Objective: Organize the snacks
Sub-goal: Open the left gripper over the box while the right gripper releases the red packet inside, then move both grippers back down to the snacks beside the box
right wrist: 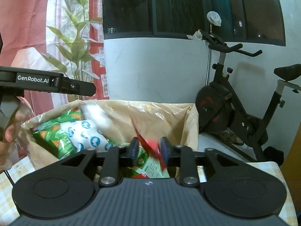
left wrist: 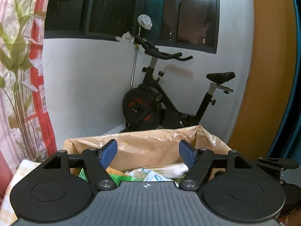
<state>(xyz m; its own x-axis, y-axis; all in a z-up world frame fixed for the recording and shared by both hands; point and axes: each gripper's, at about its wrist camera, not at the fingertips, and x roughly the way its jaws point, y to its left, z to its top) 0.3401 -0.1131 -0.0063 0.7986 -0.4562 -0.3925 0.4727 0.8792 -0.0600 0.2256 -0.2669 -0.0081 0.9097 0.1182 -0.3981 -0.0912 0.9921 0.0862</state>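
A tan plastic bag point(right wrist: 161, 111) stands open on the table and holds several snack packs. Among them are a green packet point(right wrist: 50, 137) and a white pack with blue circles point(right wrist: 88, 133). My right gripper point(right wrist: 148, 149) hovers over the bag's near right part. Its jaws stand apart, and a blurred red packet point(right wrist: 148, 143) hangs loose in the gap, above another green packet point(right wrist: 152, 168). My left gripper point(left wrist: 148, 153) is wide open over the bag point(left wrist: 150, 141) with nothing between its blue pads point(left wrist: 108, 152). White and green packs point(left wrist: 150, 174) lie below it. In the right wrist view the left gripper point(right wrist: 82, 88) reaches in from the left, held by a hand point(right wrist: 9, 131).
An exercise bike point(left wrist: 160, 101) stands behind the bag against the white wall under a dark window. A leaf-print curtain point(right wrist: 75, 37) hangs at the left. A yellow checked tablecloth point(right wrist: 11, 177) covers the table. An orange board point(left wrist: 267, 75) rises at the right.
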